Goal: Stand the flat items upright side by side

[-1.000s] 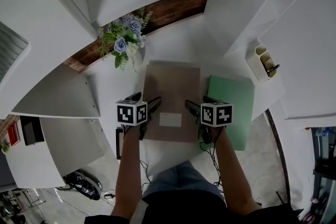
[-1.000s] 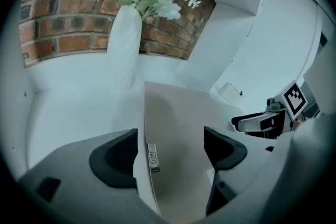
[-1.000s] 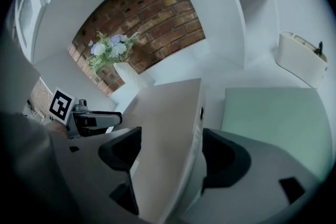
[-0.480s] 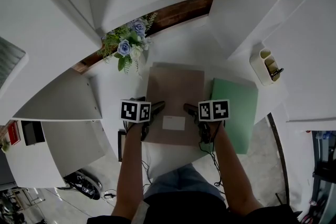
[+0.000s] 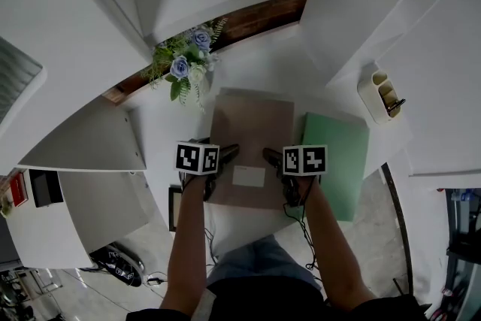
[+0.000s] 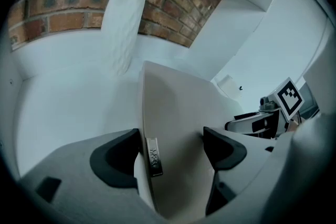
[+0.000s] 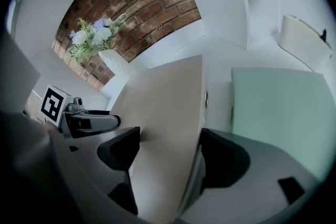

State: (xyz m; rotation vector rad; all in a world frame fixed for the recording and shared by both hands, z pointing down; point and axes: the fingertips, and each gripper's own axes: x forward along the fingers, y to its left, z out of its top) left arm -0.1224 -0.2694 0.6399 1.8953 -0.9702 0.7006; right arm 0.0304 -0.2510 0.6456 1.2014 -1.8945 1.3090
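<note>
The left gripper (image 6: 171,134) has its jaws spread wide around the left edge of the brown folder (image 5: 252,124), which lies flat on the white desk (image 5: 248,68). The right gripper (image 7: 169,132), whose jaws have just been opening, straddles the folder's right edge just as wide, and neither visibly clamps it. Only the left gripper view shows the small label (image 6: 152,155) on the folder's edge, and it misses the green folder (image 5: 338,154) lying just right of the brown one.

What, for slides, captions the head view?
Left gripper and right gripper, its jaws just opened wider, straddle a brown folder lying flat beside a green folder.
</note>
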